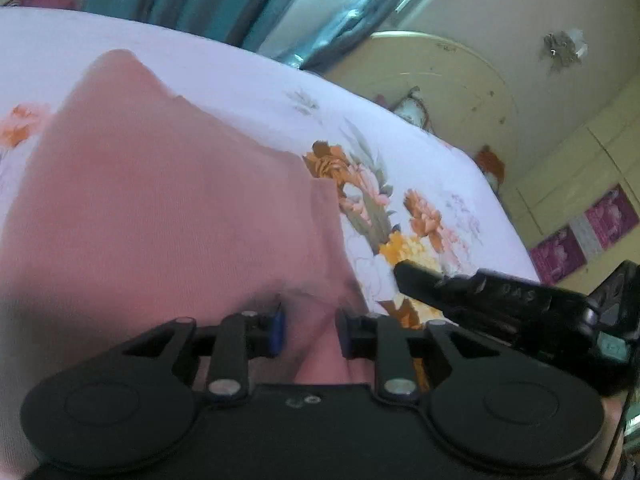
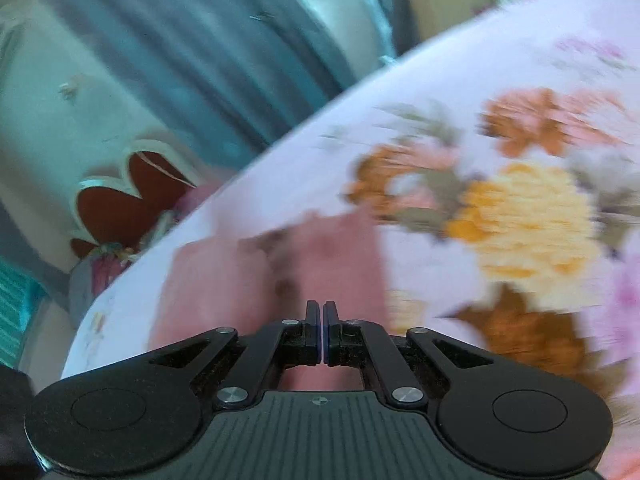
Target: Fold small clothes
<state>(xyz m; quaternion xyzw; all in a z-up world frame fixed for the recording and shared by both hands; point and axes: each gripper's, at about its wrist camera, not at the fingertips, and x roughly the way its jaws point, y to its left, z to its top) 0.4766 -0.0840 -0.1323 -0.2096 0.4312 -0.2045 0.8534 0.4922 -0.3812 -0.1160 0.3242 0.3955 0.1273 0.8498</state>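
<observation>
Closest to me, the left gripper had its blue-padded fingers parted, with pink fabric of the small garment bunched in the gap between them; whether the pads actually pinched it I could not tell. The right gripper had its fingers pressed together with no gap showing, and the pink garment lay right under and ahead of its tips, though the blur hid whether any cloth was caught. From the left side, the right gripper reached in just beside the garment's edge, its tip over a printed yellow flower. The garment lay spread on a white floral bedsheet. Beyond the bed hung teal curtains, and a cream rounded headboard stood against the wall.
</observation>
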